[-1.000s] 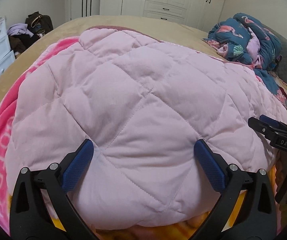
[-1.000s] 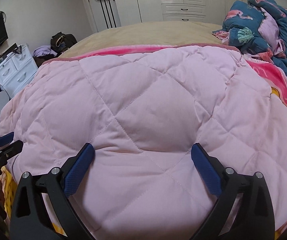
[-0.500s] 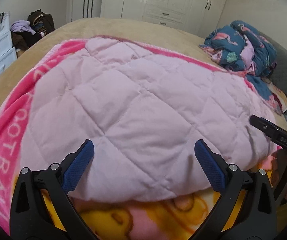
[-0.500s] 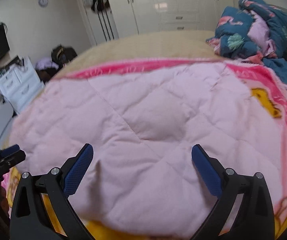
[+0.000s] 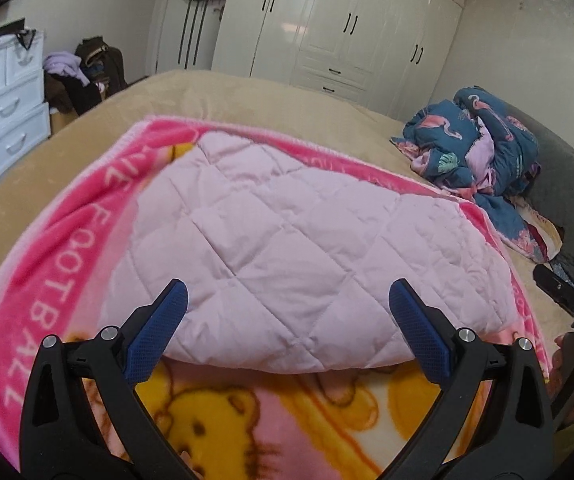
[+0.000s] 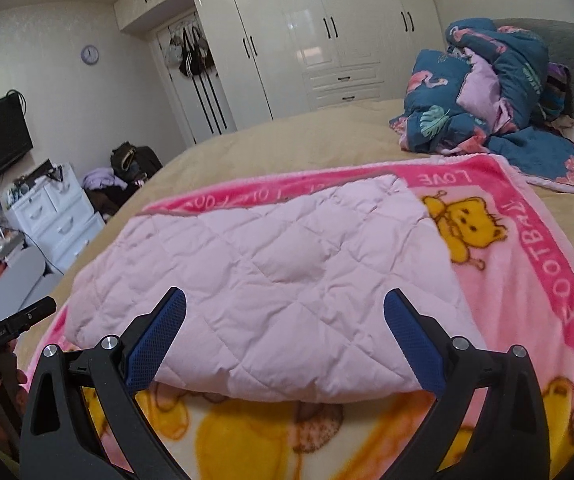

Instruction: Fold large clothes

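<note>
Both your jaws gape empty; the quilted jacket [image 5: 307,252] lies straight ahead, folded edge crosswise, both grippers equally near

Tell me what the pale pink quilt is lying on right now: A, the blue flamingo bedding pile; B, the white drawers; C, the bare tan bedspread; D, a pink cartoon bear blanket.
D: the quilt lies on the bear blanket, whose pink border and yellow bears show around it; both grippers are open and empty.
</note>
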Tool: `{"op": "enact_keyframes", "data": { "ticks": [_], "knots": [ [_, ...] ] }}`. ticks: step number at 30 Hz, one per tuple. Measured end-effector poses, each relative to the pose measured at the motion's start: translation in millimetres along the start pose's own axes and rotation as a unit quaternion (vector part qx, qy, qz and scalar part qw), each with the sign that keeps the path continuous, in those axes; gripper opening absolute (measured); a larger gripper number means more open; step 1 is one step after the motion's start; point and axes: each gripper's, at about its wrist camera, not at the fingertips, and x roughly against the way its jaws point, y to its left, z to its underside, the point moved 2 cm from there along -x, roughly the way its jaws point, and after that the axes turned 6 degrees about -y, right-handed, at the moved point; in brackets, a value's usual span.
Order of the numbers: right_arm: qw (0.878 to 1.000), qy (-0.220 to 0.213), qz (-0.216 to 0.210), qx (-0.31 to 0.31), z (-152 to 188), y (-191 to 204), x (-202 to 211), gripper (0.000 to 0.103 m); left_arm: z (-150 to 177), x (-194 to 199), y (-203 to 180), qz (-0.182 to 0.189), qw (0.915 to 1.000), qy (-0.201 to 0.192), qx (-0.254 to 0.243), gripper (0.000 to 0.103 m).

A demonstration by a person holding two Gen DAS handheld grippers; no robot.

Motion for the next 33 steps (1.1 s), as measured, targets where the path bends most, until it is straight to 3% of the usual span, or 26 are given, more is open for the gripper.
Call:
{"op": "enact_keyframes", "data": {
  "ticks": [21,28,33],
  "knots": [
    [0.998,-0.042,0.045,0.029,26,0,77,0.099,27,64,-9,-0.015,0.9987,-0.037,-0.033,0.095],
    [0.998,-0.028,0.049,0.026,42,-3,85,0.099,44,65,-6,-0.022,0.9987,-0.032,-0.034,0.095],
    [0.999,0.0,0.053,0.004,62,-10,75,0.099,59,48,7,-0.031,0.9993,0.003,-0.019,0.095]
  ]
}}
